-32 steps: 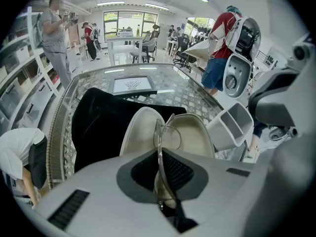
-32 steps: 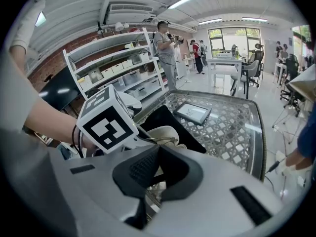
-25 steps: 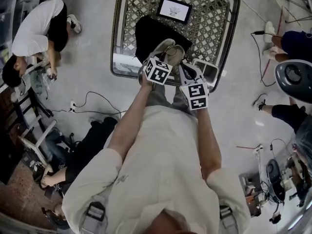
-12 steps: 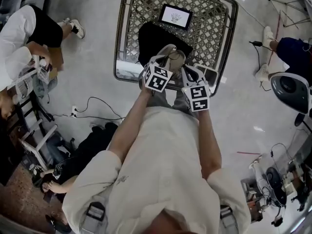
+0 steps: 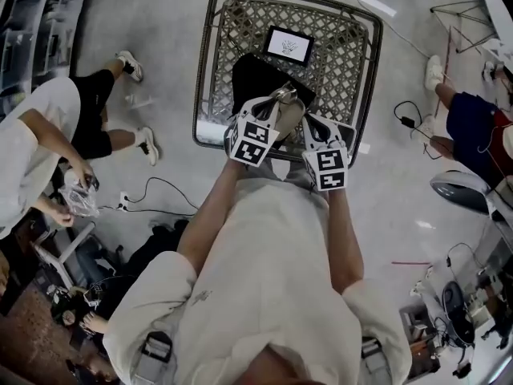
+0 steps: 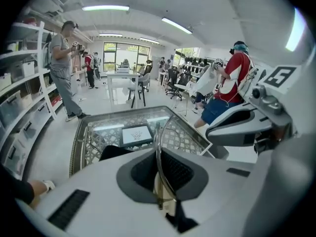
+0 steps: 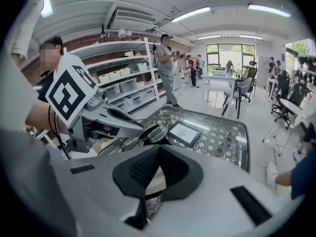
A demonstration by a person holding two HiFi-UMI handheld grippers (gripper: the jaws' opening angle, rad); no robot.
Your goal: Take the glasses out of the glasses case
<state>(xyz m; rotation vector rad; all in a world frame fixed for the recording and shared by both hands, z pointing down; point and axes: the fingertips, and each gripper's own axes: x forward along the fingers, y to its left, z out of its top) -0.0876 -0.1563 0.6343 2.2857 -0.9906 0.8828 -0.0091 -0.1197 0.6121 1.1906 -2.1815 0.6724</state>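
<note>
My left gripper [image 5: 278, 100] is shut on the thin metal-rimmed glasses [image 7: 154, 132]; the rim [image 6: 158, 147] runs up between its jaws. Just to its right, my right gripper [image 5: 307, 123] is shut on a beige glasses case [image 5: 290, 117], of which a beige strip [image 7: 152, 179] shows between its jaws. Both grippers hover side by side over the near edge of the glass-topped lattice table [image 5: 345, 62]. The left gripper [image 7: 106, 116] shows in the right gripper view with the glasses lifted clear of the case. The case's inside is hidden.
A black cloth [image 5: 255, 74] lies on the table just beyond the grippers, with a small tablet [image 5: 288, 45] further back. Cables [image 5: 156, 184] trail on the floor to the left. People stand and sit around the table, and shelves [image 7: 123, 83] line one wall.
Both grippers stay close together over the table's near edge, with the left one tilted a little more. The person in white at the left has moved further down the view.
</note>
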